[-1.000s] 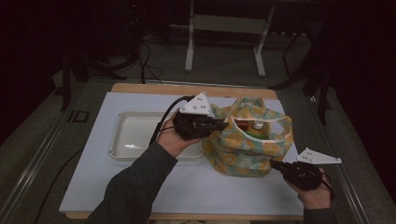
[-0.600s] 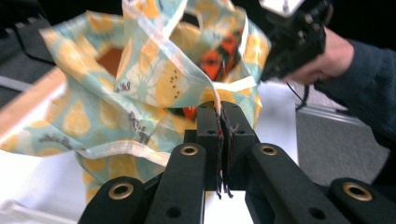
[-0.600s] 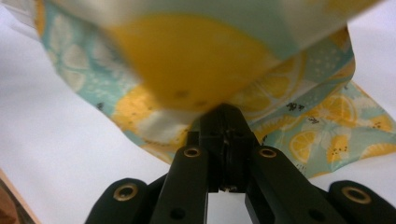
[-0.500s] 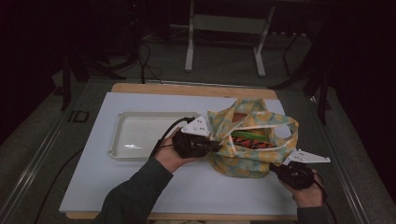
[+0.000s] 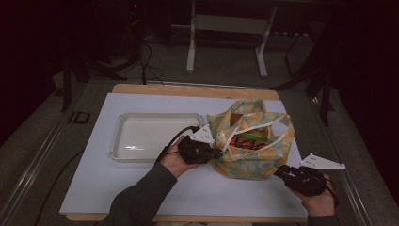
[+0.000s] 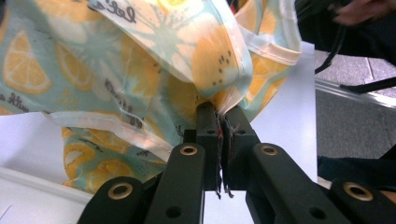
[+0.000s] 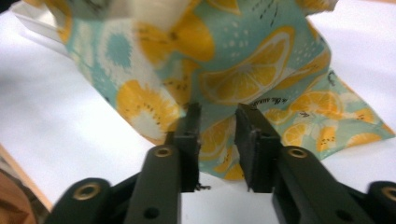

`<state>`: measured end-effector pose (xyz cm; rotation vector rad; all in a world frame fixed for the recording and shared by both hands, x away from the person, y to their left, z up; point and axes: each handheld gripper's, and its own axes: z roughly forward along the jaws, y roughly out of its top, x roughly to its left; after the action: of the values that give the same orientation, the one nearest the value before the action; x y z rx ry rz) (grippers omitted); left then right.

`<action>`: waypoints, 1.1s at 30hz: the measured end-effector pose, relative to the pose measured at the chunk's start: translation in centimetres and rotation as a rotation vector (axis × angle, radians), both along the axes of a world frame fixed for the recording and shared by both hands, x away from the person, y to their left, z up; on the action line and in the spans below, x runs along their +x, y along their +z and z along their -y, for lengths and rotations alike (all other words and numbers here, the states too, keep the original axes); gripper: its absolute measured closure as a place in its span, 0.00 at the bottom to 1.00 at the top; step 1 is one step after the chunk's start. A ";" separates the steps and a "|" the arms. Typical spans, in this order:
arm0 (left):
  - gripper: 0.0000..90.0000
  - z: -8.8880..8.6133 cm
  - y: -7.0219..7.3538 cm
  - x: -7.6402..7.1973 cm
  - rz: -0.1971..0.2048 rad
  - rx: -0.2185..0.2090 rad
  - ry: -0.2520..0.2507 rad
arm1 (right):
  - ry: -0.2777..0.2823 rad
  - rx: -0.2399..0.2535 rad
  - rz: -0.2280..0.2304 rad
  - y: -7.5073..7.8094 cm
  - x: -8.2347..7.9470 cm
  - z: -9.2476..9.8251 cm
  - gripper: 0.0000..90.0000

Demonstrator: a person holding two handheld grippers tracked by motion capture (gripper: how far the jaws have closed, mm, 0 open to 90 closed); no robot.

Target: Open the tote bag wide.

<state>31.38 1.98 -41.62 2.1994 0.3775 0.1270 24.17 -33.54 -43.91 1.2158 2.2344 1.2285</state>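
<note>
A cloth bag (image 5: 251, 155) printed with yellow lemon slices on pale teal stands on the white table, right of centre. Its mouth is open on something red and green (image 5: 248, 140) inside. My left gripper (image 5: 217, 153) is at the bag's left side and, in the left gripper view, is shut (image 6: 219, 114) on a fold of the bag's fabric (image 6: 224, 70). My right gripper (image 5: 278, 170) is at the bag's lower right corner. Its jaws have just been opening and now stand apart (image 7: 219, 112), with the bag's cloth (image 7: 261, 74) between and beyond the tips, unpressed.
A shallow white tray (image 5: 120, 136) sits left of the bag, just behind my left hand. The white board (image 5: 117, 188) lies on a wooden table, whose edge (image 5: 188, 89) shows at the back. Metal frame legs (image 5: 190, 47) stand on the floor beyond.
My left gripper has come down with the bag's rim, and the bag has slumped lower and wider. The right gripper's jaws have parted at the bag's corner.
</note>
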 end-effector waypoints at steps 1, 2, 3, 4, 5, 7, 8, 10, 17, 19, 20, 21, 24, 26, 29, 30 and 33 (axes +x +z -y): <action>0.96 0.1 -0.1 0.0 -0.003 0.000 0.005 | 0.003 0.013 0.008 0.3 -0.2 0.1 0.72; 0.96 0.2 -0.2 0.0 0.000 0.008 0.002 | 0.006 0.025 0.013 0.7 -0.4 0.3 0.71; 0.96 0.2 -0.2 0.1 0.002 0.016 0.001 | 0.009 0.036 0.020 1.0 -0.5 0.4 0.69; 0.96 0.3 -0.3 0.1 0.001 0.020 0.004 | 0.012 0.044 0.030 1.4 -0.7 0.5 0.67; 0.96 0.3 -0.3 0.1 0.001 0.020 0.004 | 0.012 0.044 0.030 1.4 -0.7 0.5 0.67; 0.96 0.6 -0.6 0.2 -0.002 0.034 0.008 | 0.023 0.063 0.050 2.4 -1.0 0.5 0.61; 0.96 0.6 -0.7 0.2 0.002 0.045 0.008 | 0.020 0.065 0.063 2.9 -1.2 0.5 0.60; 0.96 0.8 -1.0 0.2 -0.001 0.056 0.009 | 0.017 0.064 0.081 3.5 -1.3 0.3 0.58; 0.96 1.0 -1.3 0.5 -0.004 0.073 0.015 | 0.005 0.039 0.140 5.2 -1.0 -0.4 0.64; 0.96 0.9 -1.5 0.6 -0.011 0.075 0.022 | 0.000 0.028 0.159 5.3 -1.0 -0.7 0.76; 0.95 0.9 -1.6 0.7 -0.016 0.078 0.024 | -0.017 0.020 0.170 5.3 -1.1 -0.8 0.83; 0.95 0.9 -1.7 0.8 -0.021 0.079 0.028 | -0.028 0.014 0.180 5.3 -1.2 -0.8 0.90; 0.95 0.8 -2.0 0.9 -0.031 0.082 0.032 | -0.023 0.018 0.211 5.1 -1.8 -0.7 0.99; 0.95 0.8 -2.1 1.0 -0.031 0.085 0.036 | -0.015 0.016 0.223 5.0 -2.1 -0.6 1.00; 0.95 0.8 -2.2 1.1 -0.031 0.084 0.040 | -0.001 0.019 0.231 4.7 -2.4 -0.5 1.00; 0.95 0.8 -2.3 1.2 -0.038 0.083 0.046 | 0.023 0.018 0.230 4.2 -2.6 -0.5 1.00; 0.95 0.8 -2.5 1.3 -0.044 0.078 0.052 | 0.042 0.007 0.216 3.7 -2.6 -0.7 1.00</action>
<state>32.65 1.22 -44.09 2.2727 0.4617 0.1239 21.53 -32.83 -40.20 0.9906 2.1087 1.3171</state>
